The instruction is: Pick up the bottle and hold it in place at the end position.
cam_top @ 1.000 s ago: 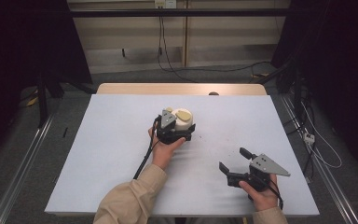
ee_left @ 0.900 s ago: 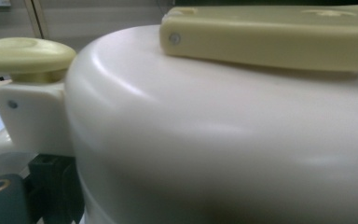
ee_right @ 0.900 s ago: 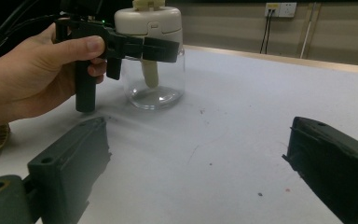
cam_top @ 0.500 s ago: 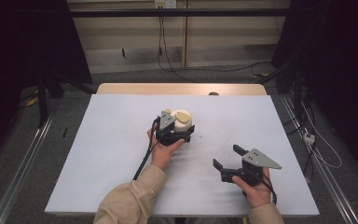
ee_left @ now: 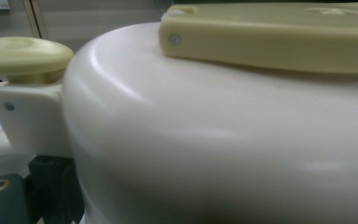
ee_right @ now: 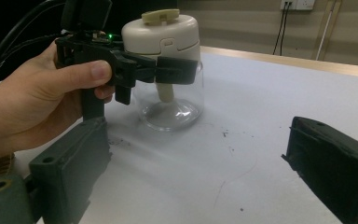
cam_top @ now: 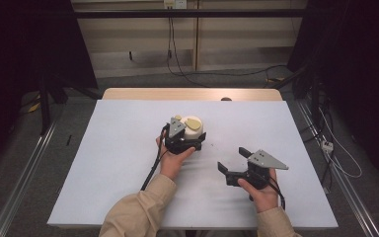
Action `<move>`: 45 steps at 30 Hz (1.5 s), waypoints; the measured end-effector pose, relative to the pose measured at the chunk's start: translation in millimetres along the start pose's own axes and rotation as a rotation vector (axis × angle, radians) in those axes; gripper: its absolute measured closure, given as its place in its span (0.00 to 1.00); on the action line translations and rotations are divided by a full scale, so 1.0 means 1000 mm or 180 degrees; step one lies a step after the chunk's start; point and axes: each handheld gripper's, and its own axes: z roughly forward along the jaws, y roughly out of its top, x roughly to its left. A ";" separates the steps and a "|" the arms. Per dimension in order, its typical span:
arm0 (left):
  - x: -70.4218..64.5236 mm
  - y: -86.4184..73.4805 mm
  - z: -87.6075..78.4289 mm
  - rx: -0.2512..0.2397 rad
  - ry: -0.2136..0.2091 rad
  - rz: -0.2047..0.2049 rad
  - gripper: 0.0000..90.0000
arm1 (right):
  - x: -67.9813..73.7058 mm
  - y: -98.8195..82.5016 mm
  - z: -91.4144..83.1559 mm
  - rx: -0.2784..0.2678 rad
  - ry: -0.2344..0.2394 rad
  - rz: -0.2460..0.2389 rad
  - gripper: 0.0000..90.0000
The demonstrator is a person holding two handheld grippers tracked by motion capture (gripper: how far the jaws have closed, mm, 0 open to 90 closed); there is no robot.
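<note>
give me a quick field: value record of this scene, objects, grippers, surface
object: cream-lidded clear plastic jar with a pale yellow knob on top, upright
left gripper: shut on the jar at the lid's lower edge
right gripper: open, holding nothing, apart from the jar on its right
surface: white table, with small dark specks near the jar
background: cables on the floor beyond the table

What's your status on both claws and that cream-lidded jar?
Left claw clamped on the jar just below its cream lid. Right claw open, off the jar, jaws pointing toward it. Jar upright on the table. Nothing between right claw and jar.
</note>
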 end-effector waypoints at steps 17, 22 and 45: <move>0.000 0.000 0.000 0.0007 0.0007 0.0004 0.07 | 0.001 0.010 0.015 0.0043 0.0026 -0.0004 0.07; 0.000 0.000 0.000 0.0015 0.0006 0.0006 0.07 | 0.002 0.014 0.019 0.0065 0.0017 -0.0031 0.07; 0.000 0.000 0.000 0.0014 0.0004 0.0009 0.07 | -0.001 0.036 0.042 0.0096 0.0014 -0.0049 0.08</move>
